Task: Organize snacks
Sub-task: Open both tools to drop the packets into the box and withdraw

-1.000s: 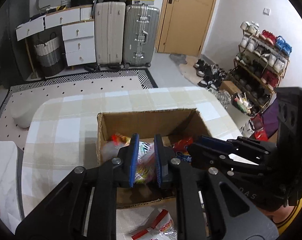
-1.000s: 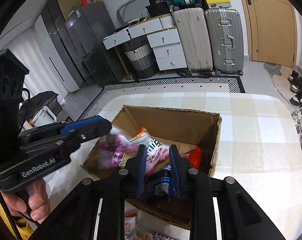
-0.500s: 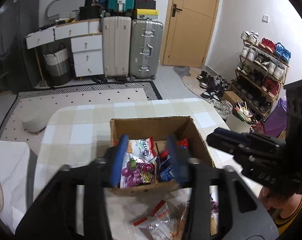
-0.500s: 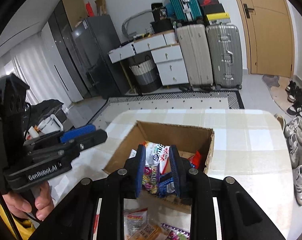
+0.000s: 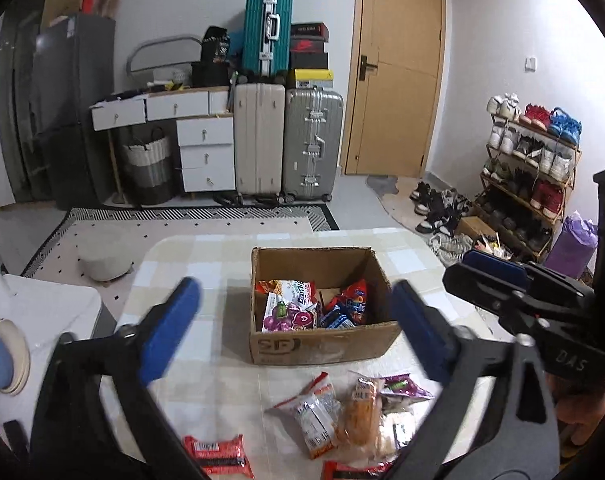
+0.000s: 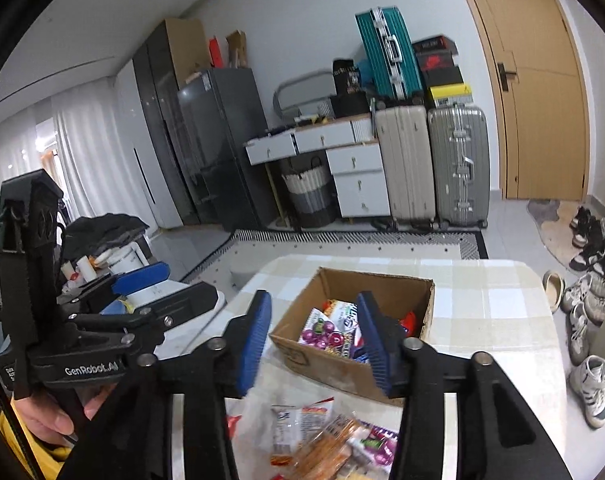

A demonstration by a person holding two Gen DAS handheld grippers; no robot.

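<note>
From the left wrist camera, the left gripper [image 5: 294, 332] hangs above the table [image 5: 206, 264] with its blue pads spread wide; its jaws have just been opening, and nothing sits between them. Beyond it stands an open cardboard box [image 5: 322, 344] on the checked tablecloth, with several snack packets [image 5: 298, 308] lying inside: purple, white, red and blue wrappers. More loose snacks [image 5: 342, 412] lie on the cloth in front of the box, near the camera, and a red bar [image 5: 218, 454] rests at the lower edge. The right gripper [image 5: 490, 276] enters from the right side, beside the box.

From the right wrist camera, the right gripper [image 6: 316, 340] has its pads partly apart; the jaws have just been opening and they pinch nothing. The box [image 6: 342, 368] lies just past them, its packets [image 6: 334, 330] visible inside. Loose snacks [image 6: 326, 440] lie on the table below the fingers. To the left, a hand [image 6: 50, 420] holds the left gripper [image 6: 142, 276].
</note>
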